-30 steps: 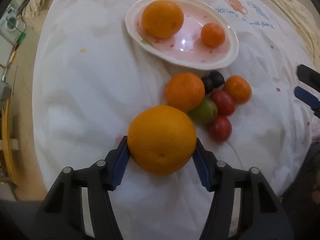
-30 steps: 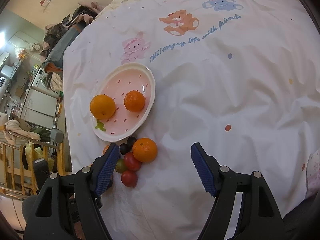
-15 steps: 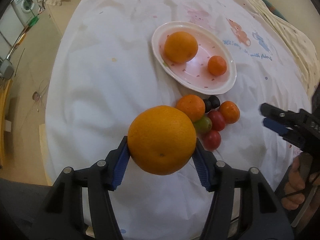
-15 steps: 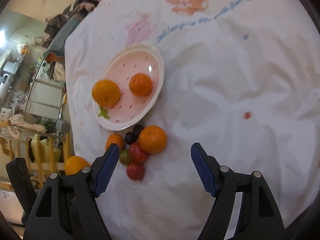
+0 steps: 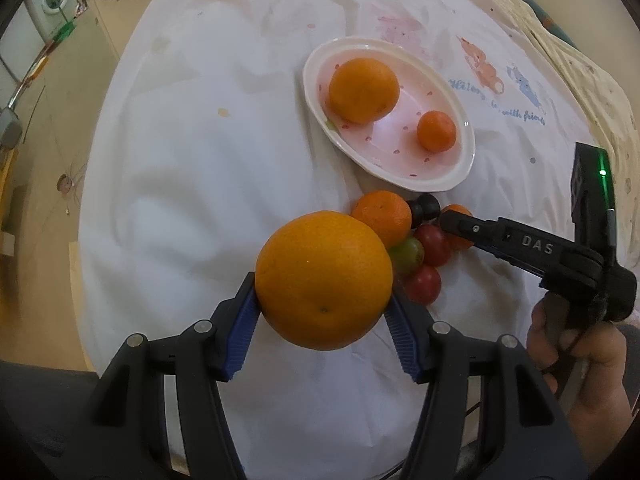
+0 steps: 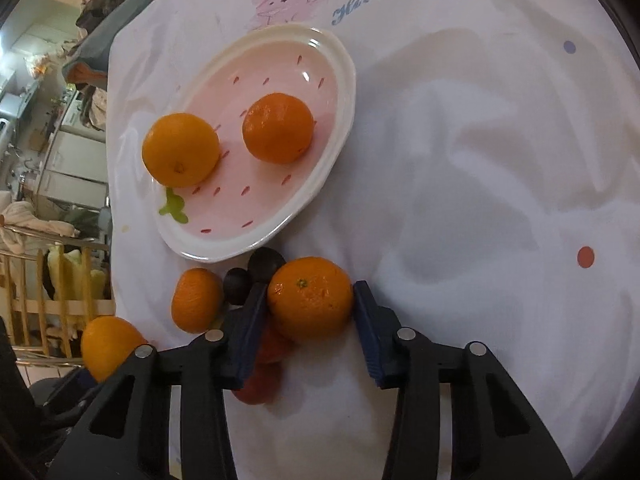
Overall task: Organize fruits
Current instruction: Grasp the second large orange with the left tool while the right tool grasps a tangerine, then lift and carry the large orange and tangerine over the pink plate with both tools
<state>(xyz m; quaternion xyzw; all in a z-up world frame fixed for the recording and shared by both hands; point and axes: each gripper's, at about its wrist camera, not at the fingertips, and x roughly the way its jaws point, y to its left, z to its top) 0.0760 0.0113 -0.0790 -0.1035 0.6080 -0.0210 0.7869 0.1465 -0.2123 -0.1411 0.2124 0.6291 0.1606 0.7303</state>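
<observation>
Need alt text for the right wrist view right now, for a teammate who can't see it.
The right gripper brackets a mandarin lying on the white cloth, its blue pads at the fruit's sides. Beyond, a pink plate holds an orange and a second mandarin.

Pink plate (image 6: 336, 92) with white rim and red flecks; orange citrus (image 6: 278, 128) at its 12 o'clock; white tablecloth (image 6: 480, 160) with pastel cartoon animals, blue script.
</observation>
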